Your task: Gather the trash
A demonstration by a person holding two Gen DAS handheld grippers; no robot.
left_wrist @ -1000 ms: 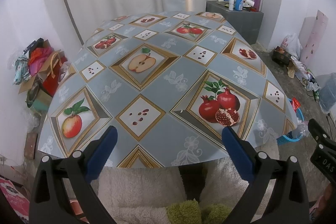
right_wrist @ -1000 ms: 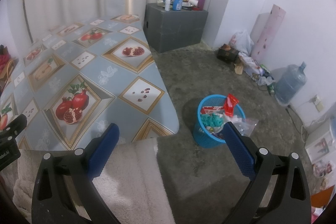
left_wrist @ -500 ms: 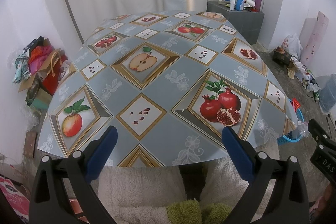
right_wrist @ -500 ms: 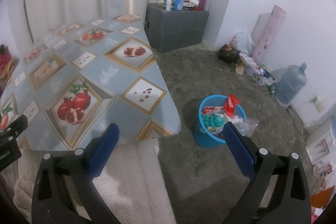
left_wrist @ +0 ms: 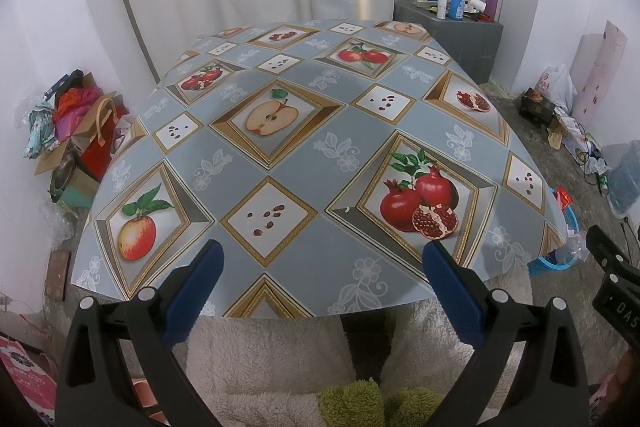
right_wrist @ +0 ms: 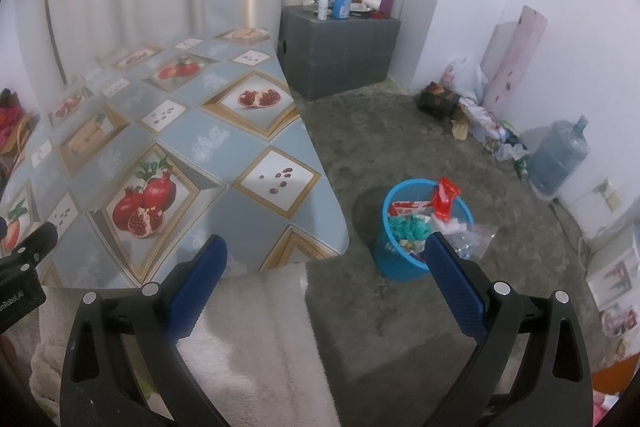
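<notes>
A blue mesh bin (right_wrist: pixel 404 259) stands on the floor right of the table, filled with wrappers, a red packet (right_wrist: pixel 445 198) sticking up and a clear bag (right_wrist: pixel 472 239) hanging over its rim. Its edge shows in the left wrist view as the blue bin (left_wrist: pixel 570 219) past the table's right corner. My right gripper (right_wrist: pixel 325 279) is open, held over the table's near right corner, nothing between its blue pads. My left gripper (left_wrist: pixel 322 285) is open above the table's near edge, also holding nothing. The table (left_wrist: pixel 304 147) carries a fruit-print cloth with no loose items on it.
A grey box (right_wrist: pixel 340 51) with bottles stands behind the table. Bags and clutter (right_wrist: pixel 472 107) and a water jug (right_wrist: pixel 560 155) line the right wall. A pile of bags and boxes (left_wrist: pixel 76 139) sits left of the table. White fleece fabric (left_wrist: pixel 280 359) lies below both grippers.
Both views have shifted very slightly; the grippers stay open and hold nothing throughout.
</notes>
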